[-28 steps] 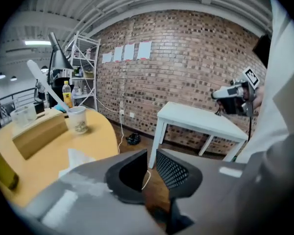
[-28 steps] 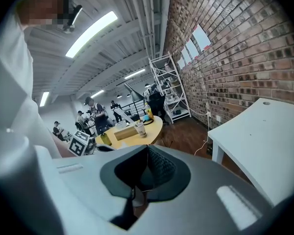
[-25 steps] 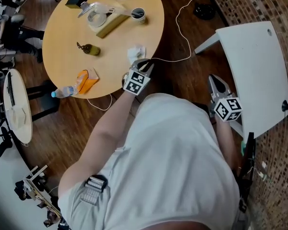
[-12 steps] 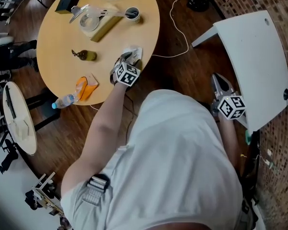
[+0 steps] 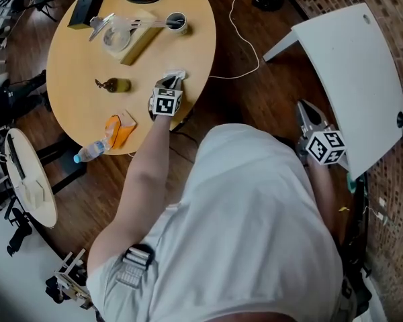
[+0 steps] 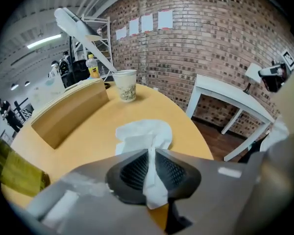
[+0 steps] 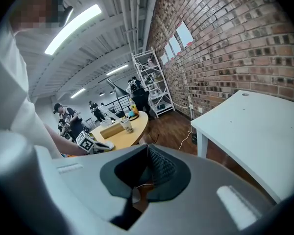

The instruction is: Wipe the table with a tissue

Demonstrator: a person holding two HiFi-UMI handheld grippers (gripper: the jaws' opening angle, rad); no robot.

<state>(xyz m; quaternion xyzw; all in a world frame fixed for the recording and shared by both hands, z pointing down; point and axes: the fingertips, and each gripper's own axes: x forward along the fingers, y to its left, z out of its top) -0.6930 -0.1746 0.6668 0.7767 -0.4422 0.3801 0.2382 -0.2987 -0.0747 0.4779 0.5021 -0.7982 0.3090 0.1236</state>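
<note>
The round wooden table (image 5: 67,59) fills the upper left of the head view. The person stands at its near edge, presumably so the left arm can reach the top. A white table (image 5: 349,72) stands well apart to the right, across dark floor where a white cable (image 5: 250,42) trails. A small white side table (image 5: 37,206) sits at the far left.

Toward the far side of the round top lies a wooden box (image 5: 140,37), with a clear plastic container (image 5: 114,35) against it and a paper cup (image 5: 176,23) just beside. A water bottle (image 5: 88,151) and an orange packet (image 5: 119,129) lie at the near left rim. This leaves a bare stretch along the right edge, likely the part to be wiped.

The left gripper (image 5: 170,82) points steeply down there. Its jaws have just been closing, and the left gripper view shows them clamped on the tissue (image 6: 143,133). A pinched fold runs between the pads while the rest lies crumpled on the wood ahead. Held so, the tissue can be dragged over the surface. I judge the pick made and the wiping not yet begun.

The right gripper (image 7: 147,150) hangs by the person's hip near the white table. Its jaws are together with nothing in them, apparently kept out of the way.

Counted: three tables, two grippers, one each of tissue, box, container, cup, bottle, packet and cable.
</note>
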